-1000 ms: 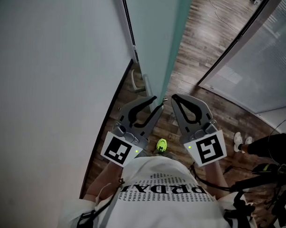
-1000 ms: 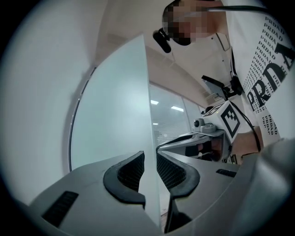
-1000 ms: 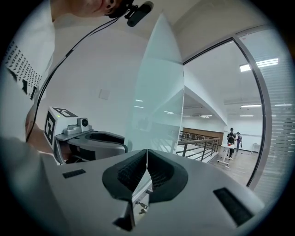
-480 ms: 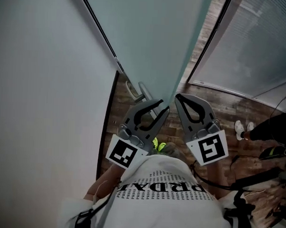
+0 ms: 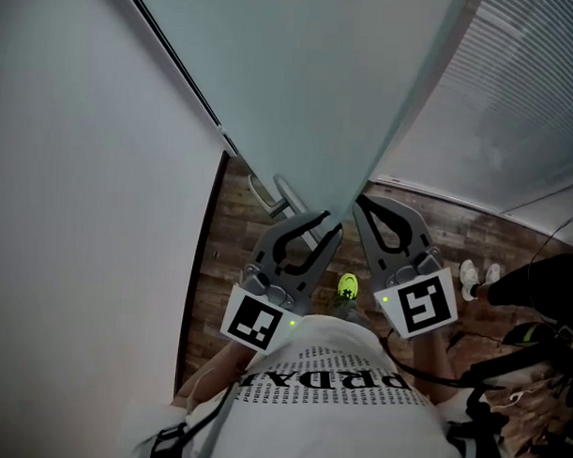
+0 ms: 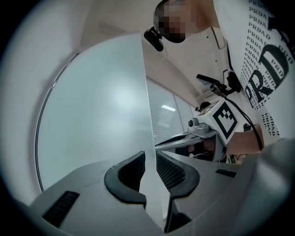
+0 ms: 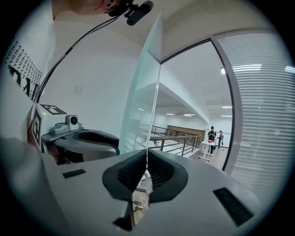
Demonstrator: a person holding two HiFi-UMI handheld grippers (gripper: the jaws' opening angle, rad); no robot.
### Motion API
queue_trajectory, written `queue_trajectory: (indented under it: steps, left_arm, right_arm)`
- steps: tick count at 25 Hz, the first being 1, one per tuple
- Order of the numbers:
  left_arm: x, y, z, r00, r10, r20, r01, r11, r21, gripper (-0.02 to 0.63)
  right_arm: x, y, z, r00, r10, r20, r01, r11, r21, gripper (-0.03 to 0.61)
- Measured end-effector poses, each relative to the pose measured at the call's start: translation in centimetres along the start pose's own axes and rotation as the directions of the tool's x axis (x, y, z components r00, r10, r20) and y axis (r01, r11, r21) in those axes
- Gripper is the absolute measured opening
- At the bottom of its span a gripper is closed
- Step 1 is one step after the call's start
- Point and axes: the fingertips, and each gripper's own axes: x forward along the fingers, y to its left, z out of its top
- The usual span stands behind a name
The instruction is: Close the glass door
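The frosted glass door (image 5: 301, 83) fills the top of the head view, and its free edge runs down to both grippers. A metal handle (image 5: 286, 193) sits on its left face. My left gripper (image 5: 330, 223) is shut on the door's edge. In the left gripper view the pane (image 6: 101, 115) passes between the pads of that gripper (image 6: 150, 161). My right gripper (image 5: 360, 203) is shut with nothing in it, just right of the left one. In the right gripper view its tips (image 7: 146, 159) meet right at the edge of the door (image 7: 143, 101).
A white wall (image 5: 80, 216) stands close on the left. A glass wall with blinds (image 5: 525, 110) curves along the right. Wood floor (image 5: 230, 231) lies below. Another person's shoes (image 5: 477, 274) stand at the right. A railing and distant people (image 7: 214, 136) show beyond the doorway.
The door has swung across, so its pane covers more of the top and the blinds wall looks nearer. Both grippers have moved with its edge.
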Motion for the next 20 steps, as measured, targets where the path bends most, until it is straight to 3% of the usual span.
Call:
queue_trajectory:
  steps: [4, 9, 20]
  left_arm:
    - [-0.8, 0.1, -0.5, 0.994, 0.073, 0.084, -0.074, 0.997, 0.003, 0.083]
    - [-1.7, 0.3, -1.2, 0.984, 0.159, 0.078, -0.161, 0.987, 0.021, 0.083]
    - [1.8, 0.7, -1.5, 0.993, 0.087, 0.081, -0.095, 0.990, 0.101, 0.075]
  right_arm:
    - [-0.1, 0.5, 0.2, 0.999, 0.041, 0.008, -0.040, 0.994, -0.101, -0.002]
    - [-0.8, 1.4, -1.3, 0.997, 0.081, -0.007, -0.081, 0.993, -0.087, -0.001]
    - [-0.3, -0.8, -2.8, 1.000, 0.030, -0.005, -0.030, 0.996, -0.087, -0.001]
